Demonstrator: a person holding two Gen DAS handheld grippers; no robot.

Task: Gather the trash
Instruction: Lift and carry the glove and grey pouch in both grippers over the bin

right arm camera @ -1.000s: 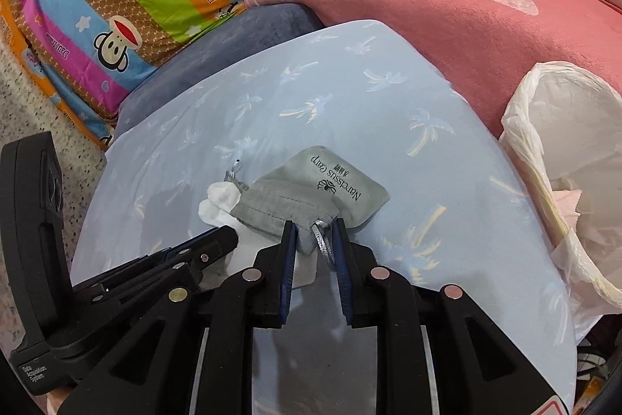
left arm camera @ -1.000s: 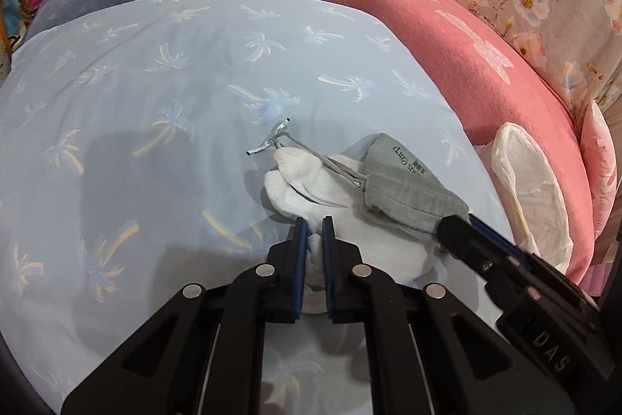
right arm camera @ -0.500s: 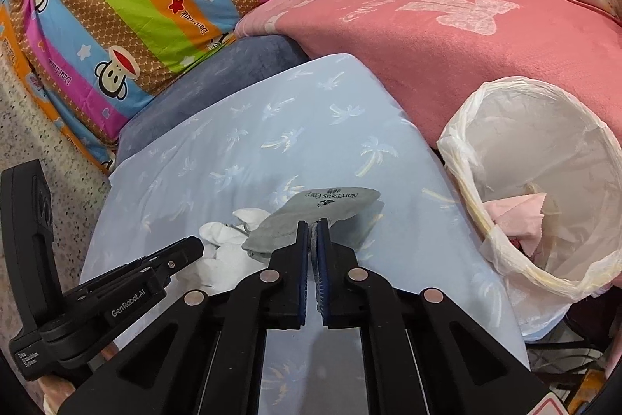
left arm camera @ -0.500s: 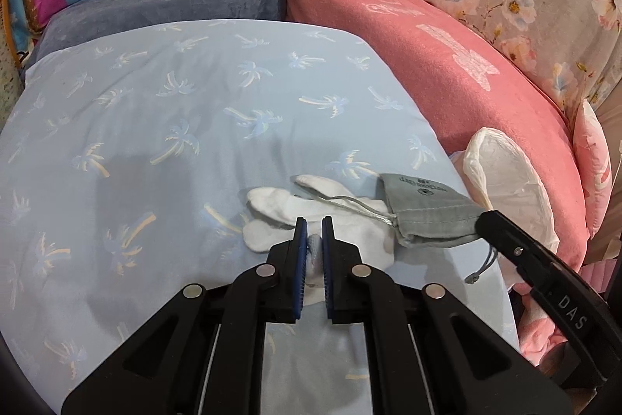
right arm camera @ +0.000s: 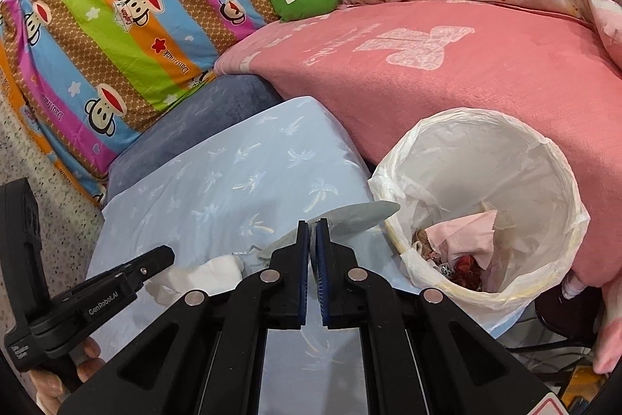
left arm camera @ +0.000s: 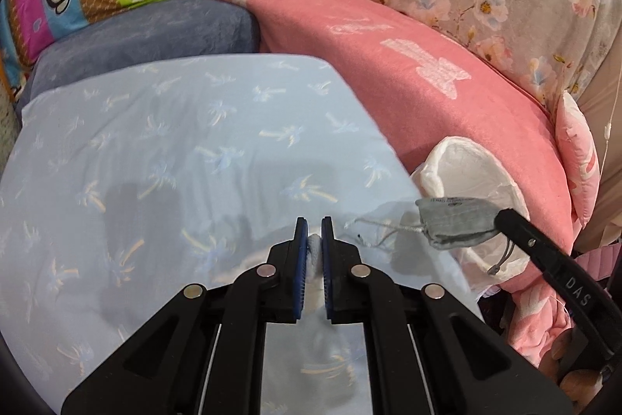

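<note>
left gripper (left arm camera: 314,238) pinching soft white sock (right arm camera: 202,273) | right gripper (right arm camera: 312,232) clamped on flat grey fabric pouch (left arm camera: 455,220), at rim of round plastic-lined bin (right arm camera: 559,158)

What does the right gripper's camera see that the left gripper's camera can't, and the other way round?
Only the right wrist view looks into the lined trash bin, showing pink paper and other scraps inside, plus the white cloth hanging from the left gripper. Only the left wrist view shows the grey pouch whole, with its drawstring dangling. Both show the blue sheet and pink blanket.
</note>
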